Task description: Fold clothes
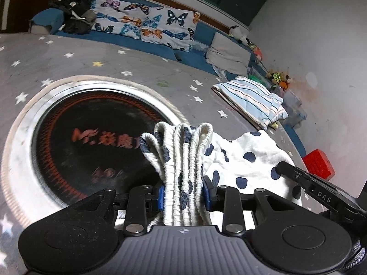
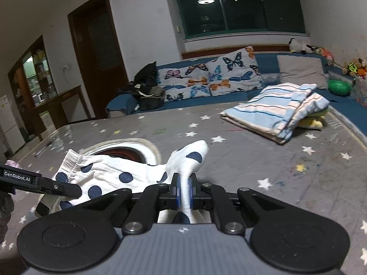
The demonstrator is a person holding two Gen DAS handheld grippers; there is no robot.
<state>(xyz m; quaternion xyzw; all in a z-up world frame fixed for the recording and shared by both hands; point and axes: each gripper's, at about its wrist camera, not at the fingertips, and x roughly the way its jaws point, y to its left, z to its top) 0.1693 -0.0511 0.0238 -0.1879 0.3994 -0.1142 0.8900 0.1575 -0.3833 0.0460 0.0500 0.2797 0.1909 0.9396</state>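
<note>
Both grippers' fingers (image 1: 205, 194) pinch the dotted garment (image 1: 247, 158), hiding its middle.

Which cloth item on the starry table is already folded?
The blue-and-white striped cloth, lying flat and apart; the polka-dot garment is bunched and held in both jaws.

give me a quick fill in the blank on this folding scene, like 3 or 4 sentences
1. Both grippers are shut on the white garment, which is printed with dark blue ____.
2. The left gripper pinches the bunched elastic ____ of the garment.
3. The star-printed table cover is ____ in colour.
4. The folded cloth on the table has a ____ pattern.

Missing words: dots; waistband; grey; striped
</note>
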